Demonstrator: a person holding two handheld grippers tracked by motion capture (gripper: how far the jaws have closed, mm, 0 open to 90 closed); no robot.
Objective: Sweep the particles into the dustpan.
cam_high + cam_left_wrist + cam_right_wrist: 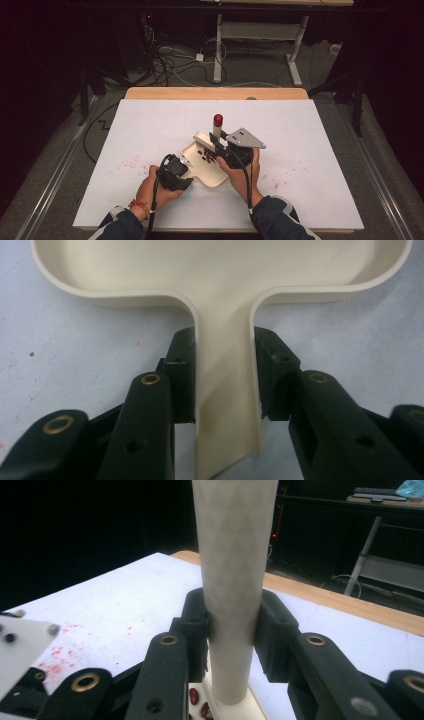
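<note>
A cream dustpan (216, 171) lies on the white table, with several dark red beans (206, 156) in its tray. My left gripper (184, 163) is shut on the pan's narrow handle (225, 405), and its pads press both sides in the left gripper view (225, 375). My right gripper (217, 144) is shut on an upright white cylindrical handle (235, 570) with a red tip (218, 120), standing at the pan's far edge. In the right gripper view (232, 625) the jaws clamp the cylinder, and beans (197, 702) lie by its foot. What is at its lower end is hidden.
Red specks stain the white table cover (310, 145) left of the pan (131, 163) and right of it (282, 175). A wooden strip (215, 93) runs along the far table edge. Beyond it are desk legs (218, 50) and cables on the floor.
</note>
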